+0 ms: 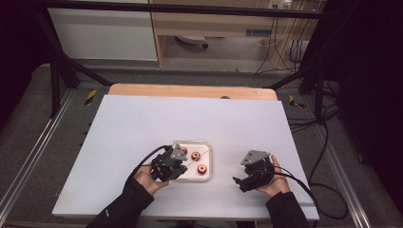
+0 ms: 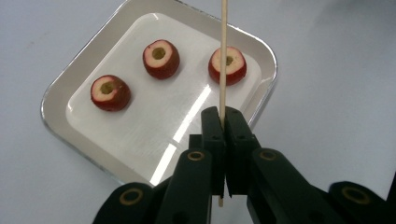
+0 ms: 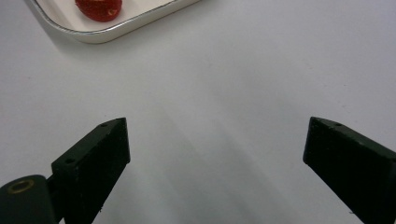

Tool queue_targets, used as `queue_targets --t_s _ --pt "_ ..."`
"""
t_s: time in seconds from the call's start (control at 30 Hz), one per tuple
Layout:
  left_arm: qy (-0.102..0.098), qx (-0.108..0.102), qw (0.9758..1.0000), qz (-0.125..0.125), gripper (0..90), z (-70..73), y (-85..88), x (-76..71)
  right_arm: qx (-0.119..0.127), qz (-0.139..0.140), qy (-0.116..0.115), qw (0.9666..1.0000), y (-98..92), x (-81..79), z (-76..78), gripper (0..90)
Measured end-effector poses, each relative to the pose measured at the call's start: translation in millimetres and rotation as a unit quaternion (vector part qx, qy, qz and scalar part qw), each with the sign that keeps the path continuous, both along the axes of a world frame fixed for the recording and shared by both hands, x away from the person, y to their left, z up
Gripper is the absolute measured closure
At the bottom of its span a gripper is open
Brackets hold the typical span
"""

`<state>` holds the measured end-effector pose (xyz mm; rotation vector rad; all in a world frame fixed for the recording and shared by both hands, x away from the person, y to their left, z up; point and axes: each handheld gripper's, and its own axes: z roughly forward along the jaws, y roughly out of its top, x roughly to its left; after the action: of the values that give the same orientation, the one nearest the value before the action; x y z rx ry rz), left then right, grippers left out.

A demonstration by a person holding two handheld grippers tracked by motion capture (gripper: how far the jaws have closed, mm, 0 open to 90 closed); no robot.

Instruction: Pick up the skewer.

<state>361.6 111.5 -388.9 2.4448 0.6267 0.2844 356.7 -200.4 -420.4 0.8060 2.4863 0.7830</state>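
A white tray near the front middle of the table holds three red cored fruit pieces. My left gripper hovers at the tray's left side, shut on a thin wooden skewer. In the left gripper view the skewer rises from the closed jaws and crosses over the right-hand fruit piece; the other two pieces lie to its left. My right gripper is to the right of the tray, low over the bare table, open with nothing between its jaws.
The white tabletop stretches wide behind and beside the tray. A corner of the tray with one fruit piece sits at the top left of the right gripper view. Black cables trail off the table's right front edge.
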Motion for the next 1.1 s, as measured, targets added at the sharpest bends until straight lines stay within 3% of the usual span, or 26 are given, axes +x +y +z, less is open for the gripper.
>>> queue_targets --t_s 0.27,0.33,0.4,0.57,0.67,0.87,1.03,1.1 --pt "-0.017 -0.024 0.9993 0.022 88.0 -4.9 23.1 -7.6 0.032 -0.007 0.02 0.9993 4.4 1.0 0.9 7.5" --pt "-0.022 -0.034 0.9988 0.029 88.0 -7.5 30.5 -10.6 0.051 -0.011 0.047 0.9976 5.1 4.3 3.1 6.1" --pt "-0.023 -0.036 0.9986 0.031 88.0 -8.3 32.3 -11.4 0.055 -0.009 0.051 0.9971 6.5 5.5 3.6 5.0" --pt "-0.024 -0.056 0.9973 0.04 88.0 -13.1 41.8 -14.4 0.051 0.005 0.062 0.9968 13.8 9.2 4.5 2.0" --pt "-0.025 -0.061 0.9969 0.042 88.0 -14.6 45.3 -15.1 0.069 0.02 0.071 0.9949 18.6 10.4 8.8 0.7" --pt "-0.028 -0.071 0.996 0.047 88.0 -13.3 50.0 -15.3 0.076 -0.009 0.092 0.9928 31.9 14.3 16.9 2.6" --pt "-0.032 -0.078 0.9953 0.049 88.0 -13.0 52.3 -16.1 0.068 -0.006 0.091 0.9935 40.2 15.7 21.7 2.3" --pt "-0.032 -0.08 0.995 0.05 88.0 -13.4 53.2 -16.3 0.065 -0.005 0.101 0.9927 45.9 18.6 23.6 2.7"
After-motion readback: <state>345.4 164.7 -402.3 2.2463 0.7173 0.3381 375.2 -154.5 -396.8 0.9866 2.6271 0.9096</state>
